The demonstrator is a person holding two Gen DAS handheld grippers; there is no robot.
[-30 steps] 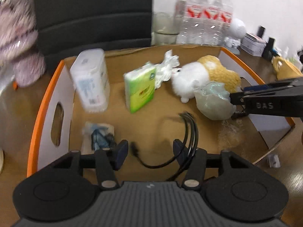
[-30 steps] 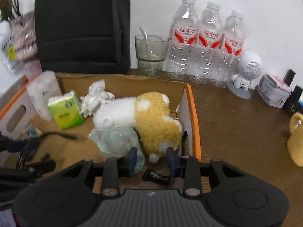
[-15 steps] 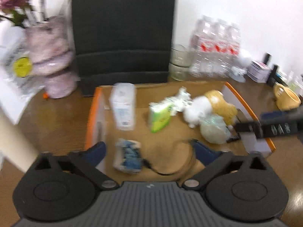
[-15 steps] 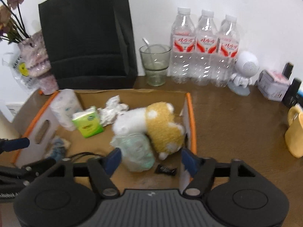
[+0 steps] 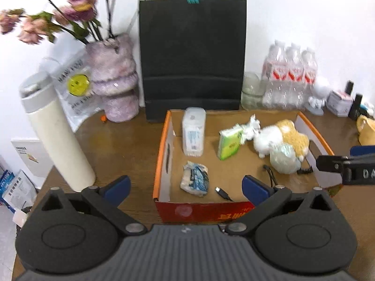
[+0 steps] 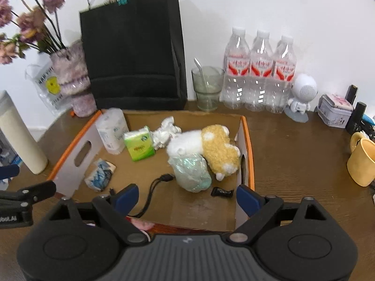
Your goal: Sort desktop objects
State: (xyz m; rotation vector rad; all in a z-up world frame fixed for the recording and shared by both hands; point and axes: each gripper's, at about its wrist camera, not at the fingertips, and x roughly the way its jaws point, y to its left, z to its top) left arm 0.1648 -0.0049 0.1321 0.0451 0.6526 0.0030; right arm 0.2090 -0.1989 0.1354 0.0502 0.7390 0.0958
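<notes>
Left claw [image 5: 185,187] first: jaws have just been opening and now stand at full spread, nothing between them. A second ago they sat low inside the cardboard box [image 5: 161,154], half closed around the black cable [image 5: 223,193]. Now that cable lies loose on the box floor, one plug just beside the crumpled blue-and-white packet [image 5: 194,178], and I'm looking down over the box's red front wall from further back and higher.

Box contents, left to right: white tissue pack [image 5: 193,131] standing upright at the back left, crumpled packet in front of it, green tissue pack [image 5: 229,141] leaning near the middle, crumpled white paper [image 5: 250,127], then the white-and-yellow plush toy [image 5: 281,135] with the pale green bundle [image 5: 283,158] touching it on the near side.

Right claw [image 6: 186,197]: jaws also just been opening, wide apart now, empty. A second ago they were nearly closed, right by the green bundle and the plush; now both lie free in the box's right half, and a small black clip-like piece [image 6: 221,192] sits on the floor beside the bundle.

My read: both drops are done, both claws are free. Everything visible inside the box counts as sorted. Still out on the counter [image 6: 293,154]: yellow mug [image 6: 362,161], small tin [image 6: 334,113], white speaker figure [image 6: 302,98]. Can't tell whether those belong to the job. If they do, the right claw is nearer.
</notes>
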